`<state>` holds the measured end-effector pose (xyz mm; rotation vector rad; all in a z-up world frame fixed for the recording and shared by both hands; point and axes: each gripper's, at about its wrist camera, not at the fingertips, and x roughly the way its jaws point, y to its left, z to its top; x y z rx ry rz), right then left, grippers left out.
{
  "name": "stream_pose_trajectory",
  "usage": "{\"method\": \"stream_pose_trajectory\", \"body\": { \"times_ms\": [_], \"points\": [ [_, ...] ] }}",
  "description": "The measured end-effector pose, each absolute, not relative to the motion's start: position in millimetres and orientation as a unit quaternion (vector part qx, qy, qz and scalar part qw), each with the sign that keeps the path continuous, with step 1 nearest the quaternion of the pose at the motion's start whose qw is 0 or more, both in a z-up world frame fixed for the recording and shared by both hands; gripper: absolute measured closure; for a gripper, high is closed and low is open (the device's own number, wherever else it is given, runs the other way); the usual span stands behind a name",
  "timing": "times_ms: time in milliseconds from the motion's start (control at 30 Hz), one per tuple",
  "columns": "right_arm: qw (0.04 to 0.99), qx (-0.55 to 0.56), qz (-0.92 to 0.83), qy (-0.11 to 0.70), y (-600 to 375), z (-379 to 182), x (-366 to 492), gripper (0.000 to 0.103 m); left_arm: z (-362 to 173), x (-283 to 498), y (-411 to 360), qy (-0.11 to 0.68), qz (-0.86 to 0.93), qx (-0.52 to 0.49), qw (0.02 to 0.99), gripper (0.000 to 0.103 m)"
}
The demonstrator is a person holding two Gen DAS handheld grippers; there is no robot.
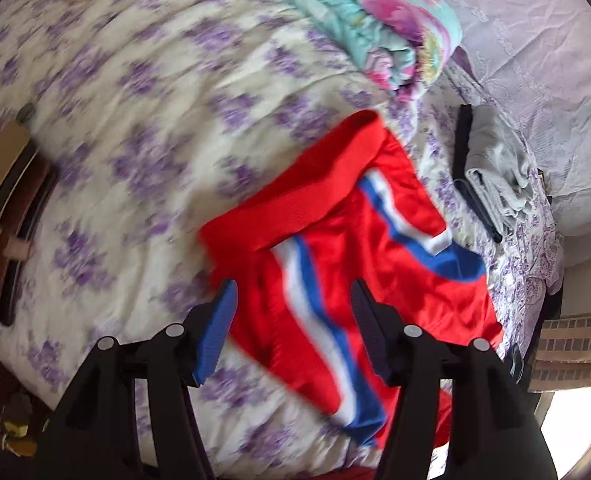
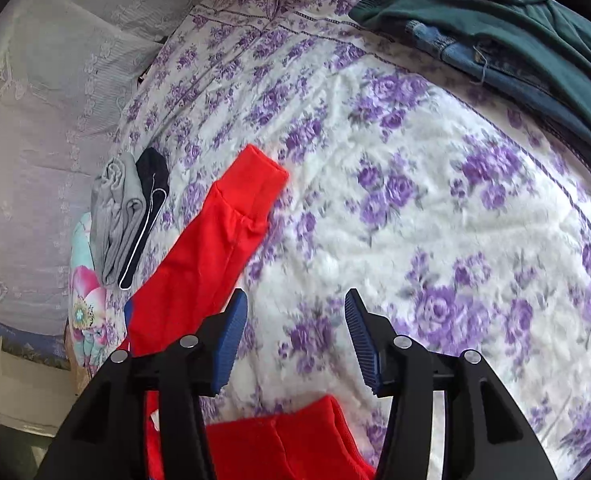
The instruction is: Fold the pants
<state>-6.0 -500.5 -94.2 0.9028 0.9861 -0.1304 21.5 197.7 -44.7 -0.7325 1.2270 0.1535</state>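
Red pants [image 1: 335, 248] with blue and white side stripes lie spread on the purple-flowered bed cover [image 1: 143, 128]. My left gripper [image 1: 293, 294] is open and empty, just above the pants near their red waistband. In the right wrist view one red leg with a cuff [image 2: 215, 240] runs up to the left, and another red part [image 2: 287, 440] lies under the gripper. My right gripper [image 2: 295, 304] is open and empty over the bare bed cover [image 2: 415, 200] between the two red parts.
A folded grey garment and a dark one [image 2: 127, 216] lie at the bed's side. A turquoise flowered quilt [image 1: 375, 20] lies beyond the pants. Dark green and blue denim clothes [image 2: 495, 40] are piled at the far right. A pale lilac curtain [image 2: 35, 120] hangs beside the bed.
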Motion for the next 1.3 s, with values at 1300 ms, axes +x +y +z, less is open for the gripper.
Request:
{"method": "stream_pose_trajectory", "body": {
  "times_ms": [1300],
  "points": [
    [0.793,0.431,0.019,0.430,-474.8,-38.4,53.9,0.090,-89.3,58.2,168.8,0.572,0.028,-0.365,0.734,0.084]
  ]
}}
